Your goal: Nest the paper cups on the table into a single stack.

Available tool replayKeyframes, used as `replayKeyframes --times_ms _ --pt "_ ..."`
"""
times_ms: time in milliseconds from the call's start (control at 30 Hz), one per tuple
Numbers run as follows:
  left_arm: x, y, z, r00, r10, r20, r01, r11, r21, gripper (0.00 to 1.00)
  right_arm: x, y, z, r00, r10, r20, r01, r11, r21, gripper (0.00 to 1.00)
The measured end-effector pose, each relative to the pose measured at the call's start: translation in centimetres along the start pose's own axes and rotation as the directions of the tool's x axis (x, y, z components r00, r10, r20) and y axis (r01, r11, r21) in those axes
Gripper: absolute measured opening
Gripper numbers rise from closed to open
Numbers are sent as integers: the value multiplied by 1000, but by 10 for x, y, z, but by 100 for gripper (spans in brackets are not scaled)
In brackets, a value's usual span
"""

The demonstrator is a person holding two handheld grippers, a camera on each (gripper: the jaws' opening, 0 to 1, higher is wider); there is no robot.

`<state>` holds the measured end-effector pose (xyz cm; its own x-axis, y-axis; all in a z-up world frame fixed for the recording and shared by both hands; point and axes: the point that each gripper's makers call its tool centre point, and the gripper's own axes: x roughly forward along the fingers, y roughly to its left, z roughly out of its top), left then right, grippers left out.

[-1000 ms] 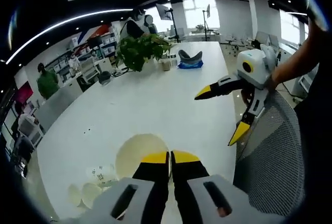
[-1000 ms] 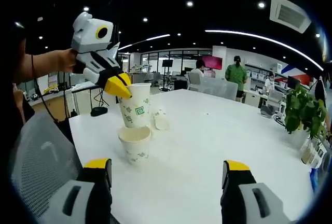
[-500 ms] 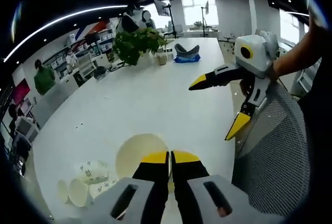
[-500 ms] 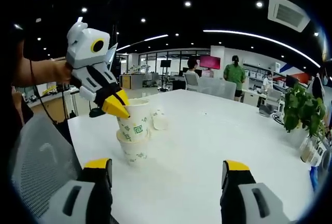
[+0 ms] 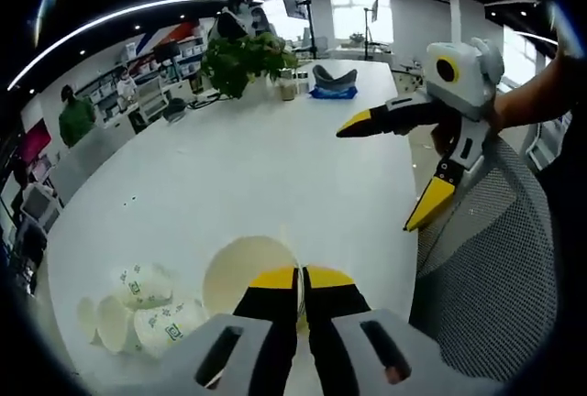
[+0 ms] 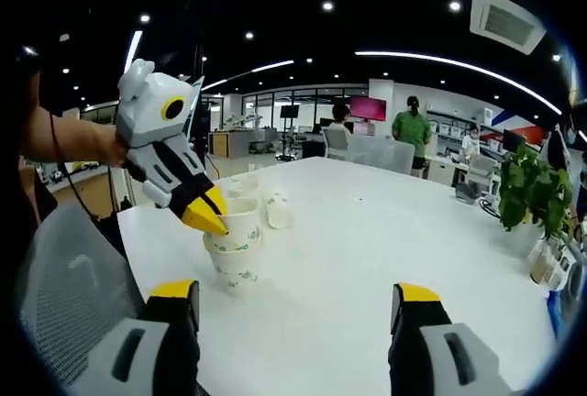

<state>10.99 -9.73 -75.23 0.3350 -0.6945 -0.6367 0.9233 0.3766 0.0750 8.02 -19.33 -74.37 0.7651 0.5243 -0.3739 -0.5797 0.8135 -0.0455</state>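
My left gripper [image 5: 299, 279] is shut on the rim of a white paper cup [image 5: 246, 272] with green print. In the right gripper view that left gripper [image 6: 209, 220] holds this upper cup [image 6: 242, 224] sunk deep into a second cup [image 6: 235, 266] that stands upright near the table's corner. Several loose cups [image 5: 138, 309] lie on their sides just beyond the pair, and these lying cups [image 6: 275, 209] appear behind the stack. My right gripper [image 6: 295, 293] is open with nothing between its jaws, well short of the stack. The right gripper [image 5: 394, 171] hangs open above the table edge.
The long white table [image 6: 367, 240] stretches away. A potted plant [image 5: 243, 55] and a blue object [image 5: 332, 104] stand at its far end. A grey mesh chair [image 5: 486, 268] sits against the near edge. People stand by desks in the background [image 6: 408, 130].
The left gripper has lowered its cup from above the standing cup down into it, so the two now nest. The right gripper has stayed open and nearly still.
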Motion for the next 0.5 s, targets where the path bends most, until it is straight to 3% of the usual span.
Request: replayKeyframes --times_ms 300,500 --pt "9 -3 -12 999 -31 -10 30 998 -56 0 0 1 1 1000 -3 -4 4 1000 7 87" --pt "11 -4 -8 999 -50 12 50 996 -67 1 1 -1 -2 1000 -2 -10 2 1000 11 87"
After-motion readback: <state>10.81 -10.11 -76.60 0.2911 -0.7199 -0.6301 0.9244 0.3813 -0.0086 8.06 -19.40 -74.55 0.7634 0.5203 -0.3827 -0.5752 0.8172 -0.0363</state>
